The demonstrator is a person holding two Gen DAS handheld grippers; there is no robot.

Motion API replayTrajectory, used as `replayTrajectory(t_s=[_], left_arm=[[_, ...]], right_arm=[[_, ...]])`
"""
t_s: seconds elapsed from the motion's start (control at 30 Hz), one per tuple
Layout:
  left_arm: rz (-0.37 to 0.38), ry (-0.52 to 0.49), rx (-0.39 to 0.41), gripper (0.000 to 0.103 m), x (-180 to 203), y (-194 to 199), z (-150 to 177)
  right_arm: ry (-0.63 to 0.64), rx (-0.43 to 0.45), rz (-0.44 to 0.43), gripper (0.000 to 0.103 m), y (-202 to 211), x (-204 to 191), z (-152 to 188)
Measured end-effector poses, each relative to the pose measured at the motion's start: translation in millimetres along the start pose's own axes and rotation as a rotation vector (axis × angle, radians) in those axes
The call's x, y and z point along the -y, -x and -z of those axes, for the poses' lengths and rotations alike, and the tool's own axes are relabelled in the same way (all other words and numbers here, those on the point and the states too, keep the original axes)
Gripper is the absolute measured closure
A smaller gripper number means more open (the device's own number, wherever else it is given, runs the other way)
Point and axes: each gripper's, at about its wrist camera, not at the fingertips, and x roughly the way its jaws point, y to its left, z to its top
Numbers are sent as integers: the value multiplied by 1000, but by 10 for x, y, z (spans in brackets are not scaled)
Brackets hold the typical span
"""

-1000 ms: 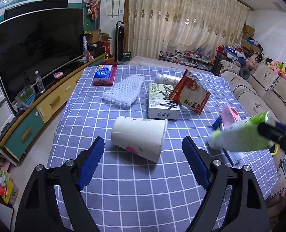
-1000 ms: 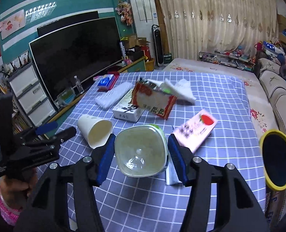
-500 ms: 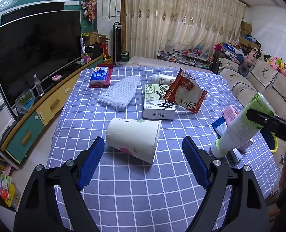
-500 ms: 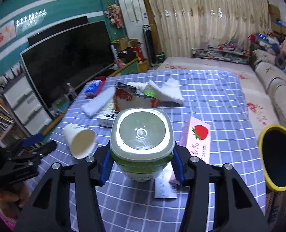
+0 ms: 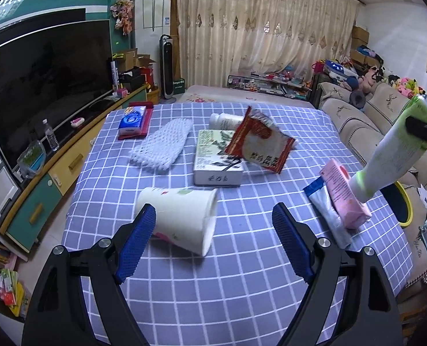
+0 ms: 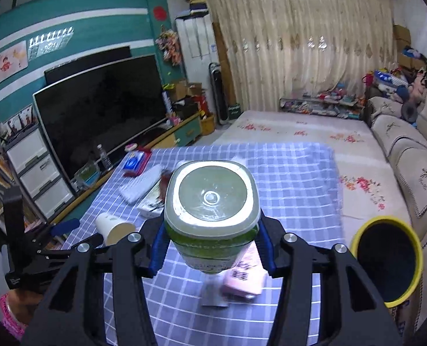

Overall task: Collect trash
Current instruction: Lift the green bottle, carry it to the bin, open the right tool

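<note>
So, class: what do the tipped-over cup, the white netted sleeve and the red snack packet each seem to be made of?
Cup: probably paper, matte white with a rolled rim.
Netted sleeve: looks like soft foam mesh, with an open lattice.
Snack packet: likely plastic film, glossy and crinkled.

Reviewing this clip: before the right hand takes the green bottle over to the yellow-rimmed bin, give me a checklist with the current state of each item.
1. Green bottle clamped in the right gripper: ok, both blue pads press its sides.
2. Bottle clear of the table: ok, the left wrist view shows it tilted in the air, cap end down.
3. Yellow-rimmed bin open and unobstructed: ok, its dark mouth is free.
4. Bin has room: cannot tell, the inside is black.
5. Left gripper out of the path: ok, jaws open and empty over the paper cup.
6. Bottle capped: ok, a white cap shows in the left wrist view.
</note>
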Motion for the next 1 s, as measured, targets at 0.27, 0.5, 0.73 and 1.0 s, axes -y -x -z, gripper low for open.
replayTrajectory(t_s=[0.27, 0.5, 0.73, 1.0], left_arm=[[43, -58, -12, 21, 441, -96, -99], [71, -107, -40, 21, 849, -272, -142], [84, -143, -70, 21, 1169, -466, -169], [83, -169, -107, 21, 1391, -642, -160]], right_arm=[[-81, 28, 230, 54, 204, 902, -24], [-191, -53, 405, 54, -53, 1931, 318], [-249, -127, 421, 54, -478, 2577, 714], [-308, -254, 433, 54, -863, 3017, 1113]])
